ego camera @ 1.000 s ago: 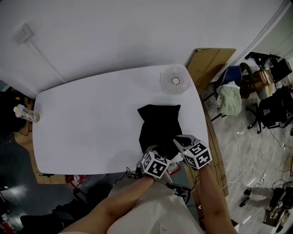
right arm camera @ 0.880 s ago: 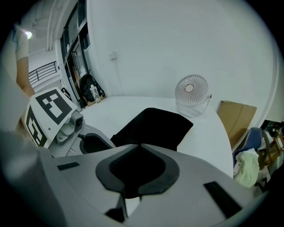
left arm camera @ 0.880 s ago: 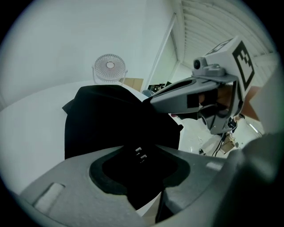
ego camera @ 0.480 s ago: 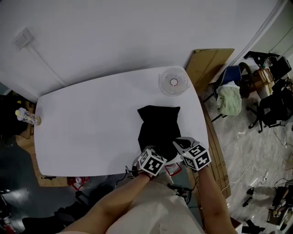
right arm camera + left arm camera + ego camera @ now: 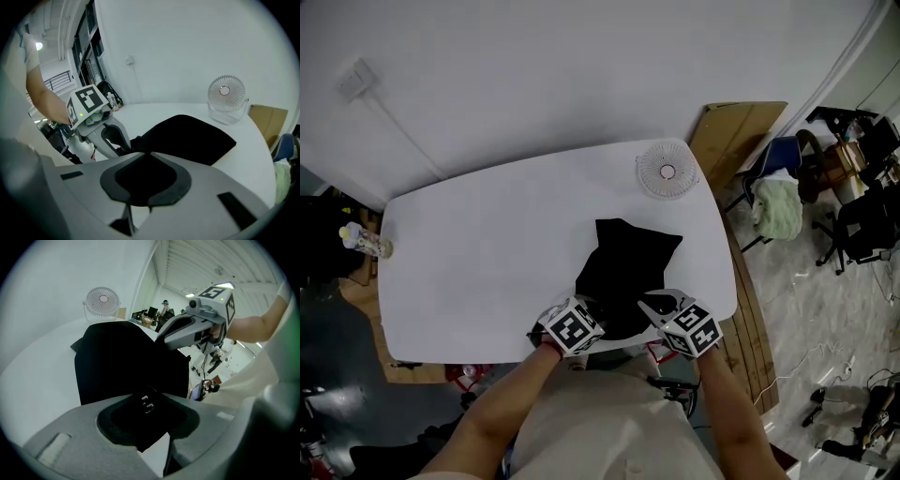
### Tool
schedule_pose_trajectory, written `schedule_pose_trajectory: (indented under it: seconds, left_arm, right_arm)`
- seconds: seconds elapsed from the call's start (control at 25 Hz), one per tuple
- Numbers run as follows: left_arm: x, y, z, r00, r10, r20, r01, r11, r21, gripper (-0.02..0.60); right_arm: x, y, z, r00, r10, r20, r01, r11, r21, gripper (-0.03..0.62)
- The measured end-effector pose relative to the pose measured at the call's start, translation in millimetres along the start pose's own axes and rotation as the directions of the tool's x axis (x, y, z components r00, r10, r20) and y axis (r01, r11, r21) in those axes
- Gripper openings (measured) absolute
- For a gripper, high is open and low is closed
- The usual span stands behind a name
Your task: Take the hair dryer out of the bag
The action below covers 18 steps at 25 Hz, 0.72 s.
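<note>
Nearward of the fan [image 5: 666, 171]: a black bag [image 5: 623, 272] lies flat on the white desk [image 5: 487, 244], and its end farthest from the fan reaches the desk edge.
Bag contents: the hair dryer cannot be made out. The inside reads only as black, with two small pale marks I cannot identify.
Left gripper [image 5: 149, 401]: fingers clamped on cloth at the bag's far-from-fan end.
Right gripper [image 5: 149, 157]: fingers pressed together on the same end's cloth, closer to the fan.
Open room: bare desk spreads wide leftward of the fan.
Hidden: the person's arms cover the desk edge opposite the fan.
</note>
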<state>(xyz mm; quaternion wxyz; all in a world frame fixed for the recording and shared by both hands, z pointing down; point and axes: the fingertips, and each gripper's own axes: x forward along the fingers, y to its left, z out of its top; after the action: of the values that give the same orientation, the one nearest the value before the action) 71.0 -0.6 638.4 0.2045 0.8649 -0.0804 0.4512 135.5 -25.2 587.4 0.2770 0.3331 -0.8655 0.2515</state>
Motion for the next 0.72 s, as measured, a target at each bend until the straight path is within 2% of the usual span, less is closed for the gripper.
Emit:
schedule_pose_trajectory:
  seconds: [0.04, 0.08, 0.12, 0.2, 0.36, 0.44, 0.56, 0.64, 0.72]
  left_arm:
    - [-3, 2, -5, 1.000, -0.010, -0.009, 0.010, 1.000, 0.015, 0.130]
    - [-6, 3, -10, 1.000, -0.019, -0.017, 0.020, 0.999, 0.027, 0.130]
    - [-9, 5, -14, 0.999, -0.027, -0.024, 0.028, 0.999, 0.039, 0.130]
    - [-14, 6, -23, 0.998, -0.041, -0.043, 0.044, 0.997, 0.061, 0.130]
    - [-25, 13, -38, 0.996, -0.058, -0.074, 0.064, 0.994, 0.091, 0.130]
    - [-29, 15, -44, 0.994, -0.061, -0.091, 0.070, 0.992, 0.102, 0.130]
    - [-35, 15, -52, 0.991, -0.065, -0.120, 0.079, 0.990, 0.117, 0.130]
    - [-37, 16, -56, 0.989, -0.069, -0.130, 0.085, 0.989, 0.124, 0.130]
    - [-38, 16, -57, 0.987, -0.072, -0.142, 0.091, 0.987, 0.132, 0.130]
  right_arm:
    - [3, 8, 1, 0.999, 0.046, 0.003, -0.046, 0.999, 0.014, 0.066]
    - [5, 16, 3, 0.996, 0.093, 0.008, -0.093, 0.995, 0.032, 0.149]
    - [4, 21, 5, 0.992, 0.128, 0.017, -0.129, 0.991, 0.046, 0.190]
    - [0, 20, 17, 0.988, 0.146, 0.043, -0.148, 0.988, 0.051, 0.202]
    - [-8, -13, 47, 0.991, 0.085, 0.100, -0.088, 0.996, 0.029, 0.202]
    - [-11, -35, 54, 0.994, 0.055, 0.097, -0.057, 0.998, 0.021, 0.206]
    - [-9, -60, 51, 0.999, 0.037, 0.024, -0.035, 0.998, -0.053, 0.232]
    - [-4, -70, 42, 0.997, 0.026, -0.067, -0.036, 0.988, -0.153, 0.252]
    - [1, -81, 31, 0.984, -0.008, -0.178, -0.043, 0.960, -0.276, 0.263]
